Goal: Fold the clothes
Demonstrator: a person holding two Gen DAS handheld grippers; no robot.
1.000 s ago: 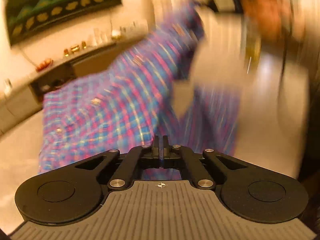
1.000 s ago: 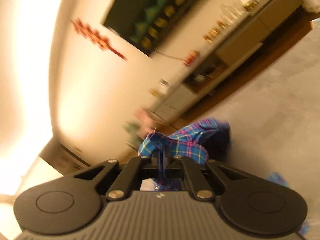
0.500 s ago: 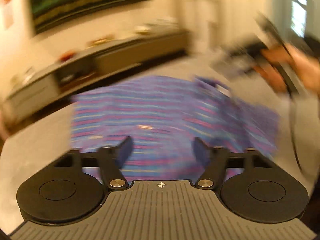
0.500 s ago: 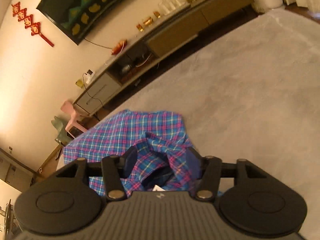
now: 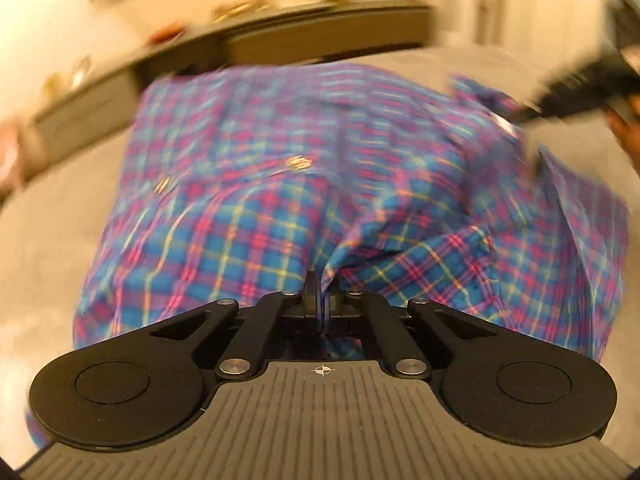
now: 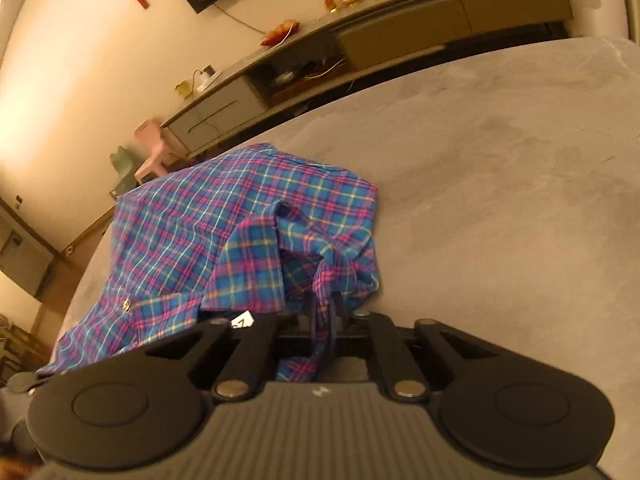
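Left wrist view. The left hand-held gripper [image 5: 321, 280] has its jaws drawn together, having just been closing, and a fold of the blue, pink and yellow plaid cotton shirt [image 5: 280, 168] is pinched at the fingertips. The shirt spreads ahead of this hand-held gripper and to both sides of it, lying on a grey, soft-surfaced bed [image 5: 52, 216]. Two small pale buttons [image 5: 298, 163] show on the cloth ahead and slightly to the left. To the far upper right, the right hand-held gripper [image 5: 576, 88] appears as a dark blurred shape at the shirt's edge, with part of a hand [image 5: 626, 136] behind it; its jaws cannot be judged from this view. A long low brown sideboard [image 5: 320, 36] stands beyond the bed. The picture is blurred throughout.

Right wrist view. The right hand-held gripper [image 6: 325, 308] stands nearly closed, its jaws having just been closing, with a bunched fold of the plaid shirt [image 6: 208, 232] clamped between the fingers; cloth hangs down through the gap toward the body of the tool. The rest of the shirt lies ahead and to the left on the grey bed [image 6: 500, 200]. A small white label [image 6: 242, 320] shows just to the left of the fingers. The bed surface to the right is bare. Beyond it, the sideboard [image 6: 400, 32] runs along a cream wall [image 6: 80, 60], with a pink plastic stool [image 6: 154, 152] at its left end.
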